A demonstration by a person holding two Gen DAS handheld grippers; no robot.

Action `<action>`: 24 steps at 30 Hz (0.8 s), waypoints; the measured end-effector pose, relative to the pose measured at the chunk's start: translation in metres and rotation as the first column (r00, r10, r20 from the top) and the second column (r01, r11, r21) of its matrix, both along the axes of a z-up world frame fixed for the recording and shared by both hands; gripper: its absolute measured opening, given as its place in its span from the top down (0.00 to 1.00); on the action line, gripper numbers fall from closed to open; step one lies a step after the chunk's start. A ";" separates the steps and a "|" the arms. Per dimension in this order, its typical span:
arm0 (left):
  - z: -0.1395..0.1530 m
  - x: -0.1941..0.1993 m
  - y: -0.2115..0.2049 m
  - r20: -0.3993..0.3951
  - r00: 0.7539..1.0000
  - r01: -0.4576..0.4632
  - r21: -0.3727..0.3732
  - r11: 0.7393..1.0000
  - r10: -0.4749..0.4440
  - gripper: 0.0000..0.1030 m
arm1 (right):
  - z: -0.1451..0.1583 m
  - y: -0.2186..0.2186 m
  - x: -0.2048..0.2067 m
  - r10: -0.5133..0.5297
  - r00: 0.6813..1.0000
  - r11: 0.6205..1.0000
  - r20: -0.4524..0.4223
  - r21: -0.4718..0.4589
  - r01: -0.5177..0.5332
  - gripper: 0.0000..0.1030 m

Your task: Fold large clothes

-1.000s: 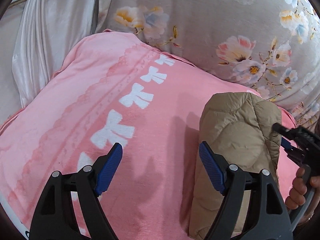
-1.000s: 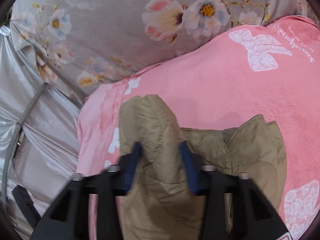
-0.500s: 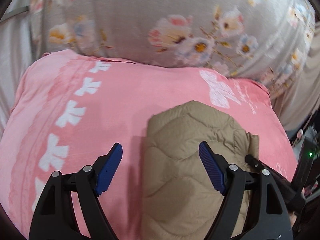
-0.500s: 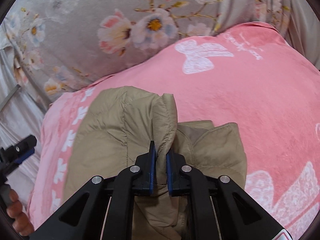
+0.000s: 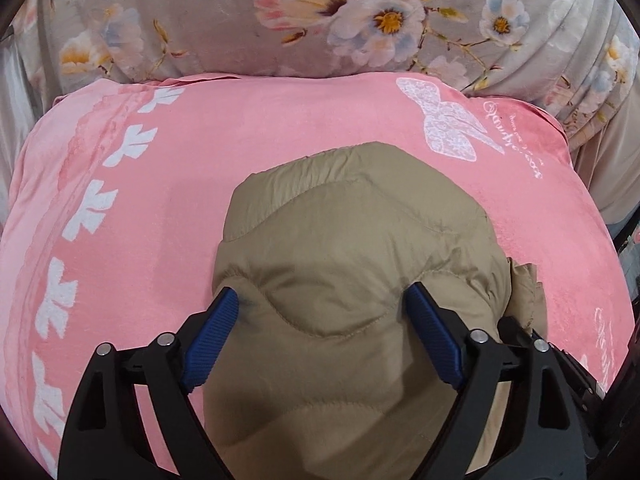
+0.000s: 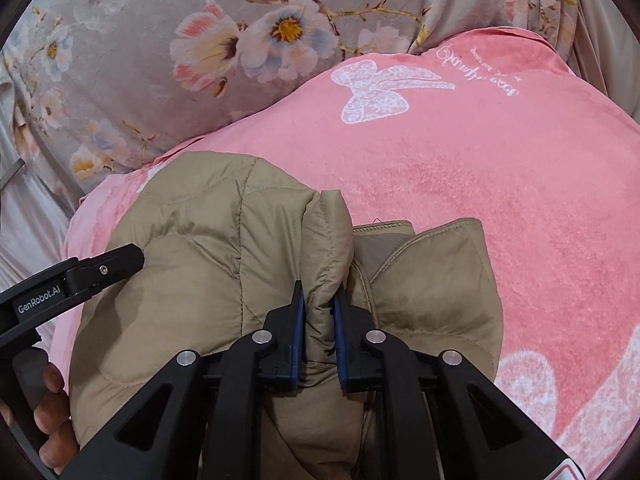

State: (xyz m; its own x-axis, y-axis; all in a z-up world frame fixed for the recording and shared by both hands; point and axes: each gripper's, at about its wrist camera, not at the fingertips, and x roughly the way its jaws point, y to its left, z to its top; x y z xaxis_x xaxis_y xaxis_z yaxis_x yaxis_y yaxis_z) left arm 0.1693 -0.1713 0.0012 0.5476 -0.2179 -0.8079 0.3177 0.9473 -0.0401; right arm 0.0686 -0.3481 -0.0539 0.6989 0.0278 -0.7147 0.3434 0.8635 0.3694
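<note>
Right gripper [image 6: 318, 312]: pads closed on a raised ridge of the tan quilted jacket [image 6: 224, 280], pinching a fold near the middle of the bundle. Left gripper [image 5: 320, 332]: pads spread wide, straddling the jacket's puffy folded mass and pressed into its sides, not clamped. Jacket: bunched and partly folded, lying on the pink bow-print blanket [image 5: 168, 208], with a collar or lining flap [image 6: 432, 280] exposed beside the pinched ridge. Beyond the blanket, grey floral bedding [image 5: 208, 28].

Judged step: carrying the pinched fold across while pinning the bulk. For a clean fold: firm right-hand pinch through all layers, since slippery padded fabric tends to creep; steady downward pressure from the left pads to expel air and anchor the lower layer; fold edge laid parallel to the seam lines; release only once flat.
</note>
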 end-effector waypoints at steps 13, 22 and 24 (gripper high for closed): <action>-0.030 0.010 -0.014 0.049 0.999 -0.019 0.050 0.999 0.017 0.04 | -0.023 -0.004 0.007 -0.013 1.000 1.000 0.013 0.021 0.013 0.88; -0.040 0.008 -0.019 0.098 0.995 -0.026 0.071 0.997 0.019 0.04 | -0.027 -0.005 0.007 -0.022 0.999 0.999 0.024 0.037 0.021 0.88; -0.041 0.007 -0.019 0.106 0.994 -0.027 0.075 0.997 0.019 0.04 | -0.028 -0.005 0.007 -0.024 0.999 0.999 0.026 0.040 0.023 0.88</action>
State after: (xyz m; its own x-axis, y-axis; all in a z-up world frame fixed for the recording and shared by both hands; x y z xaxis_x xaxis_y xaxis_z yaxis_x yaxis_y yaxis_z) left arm 0.1766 -0.1907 -0.0396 0.6345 -0.1442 -0.7593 0.2941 0.9536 0.0648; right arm 0.0752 -0.3534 -0.0814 0.7183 0.0395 -0.6946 0.3530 0.8396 0.4128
